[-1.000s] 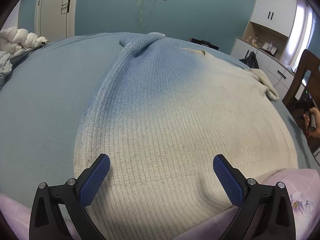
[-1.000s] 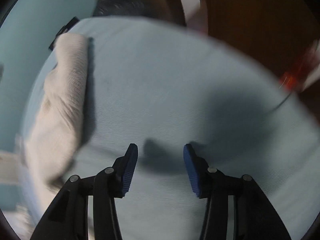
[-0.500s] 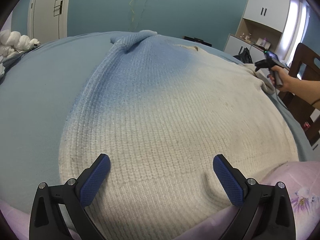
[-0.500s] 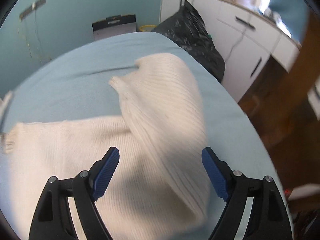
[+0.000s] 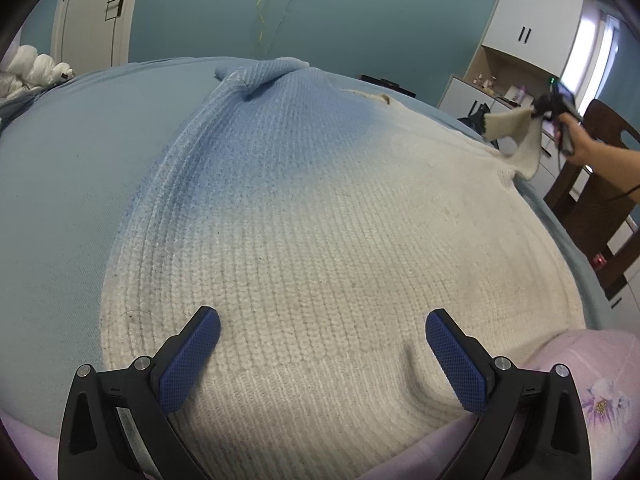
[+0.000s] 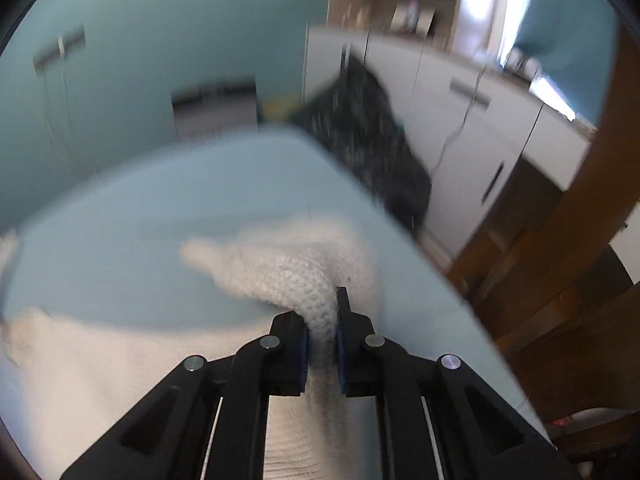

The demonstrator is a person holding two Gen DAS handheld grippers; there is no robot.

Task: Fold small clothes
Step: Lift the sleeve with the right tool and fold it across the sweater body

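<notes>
the knit sweater [image 5: 328, 220] lies flat on the blue bed [image 5: 68, 184]. the left gripper [image 5: 322, 354] hovers with fingers spread wide over the near hem; the right gripper [image 6: 322, 332] clamps the far-right sleeve [image 6: 304, 276], lifted.

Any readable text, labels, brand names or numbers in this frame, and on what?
None can be read.
Sweater: plain knit, no tag or print showing.
Items on the shelf: too small to read.
Green light on the right gripper: too small to tell whether it is a digit.
Right wrist view: too blurred to read anything.
</notes>
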